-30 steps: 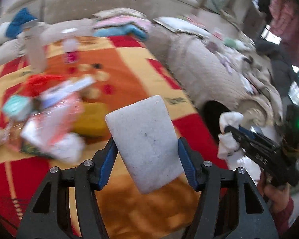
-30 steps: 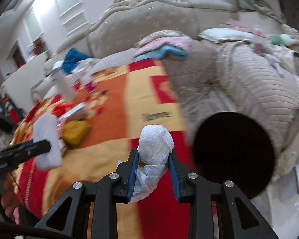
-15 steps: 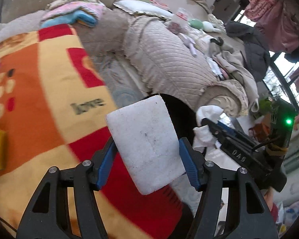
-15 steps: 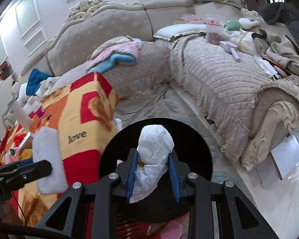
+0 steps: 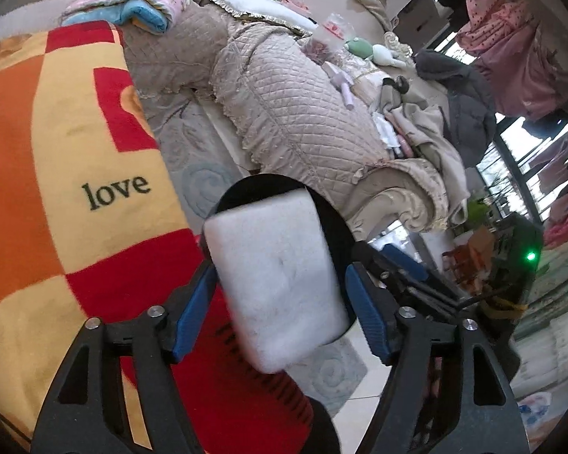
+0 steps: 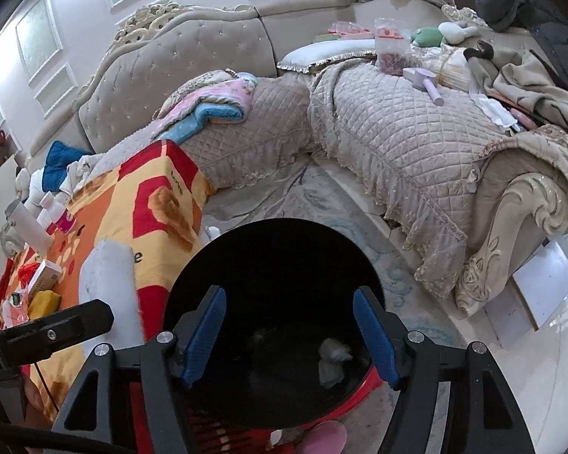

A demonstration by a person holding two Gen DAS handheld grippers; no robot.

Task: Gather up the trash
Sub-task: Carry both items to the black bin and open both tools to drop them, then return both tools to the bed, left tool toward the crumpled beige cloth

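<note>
Over the black bin (image 6: 276, 265), the right hand-held gripper (image 6: 289, 335) is opening, with nothing between its jaws. The crumpled tissue (image 6: 333, 359) lies inside. The left hand-held gripper (image 5: 280, 306) is opening around the white foam block (image 5: 276, 283).

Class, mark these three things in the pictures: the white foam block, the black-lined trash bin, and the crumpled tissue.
white foam block (image 5: 280, 283), left wrist view, middle of its broad face.
trash bin (image 6: 276, 249), right wrist view, dark inner wall of the liner.
crumpled tissue (image 6: 333, 359), right wrist view, centre of the wad inside the bin.
</note>
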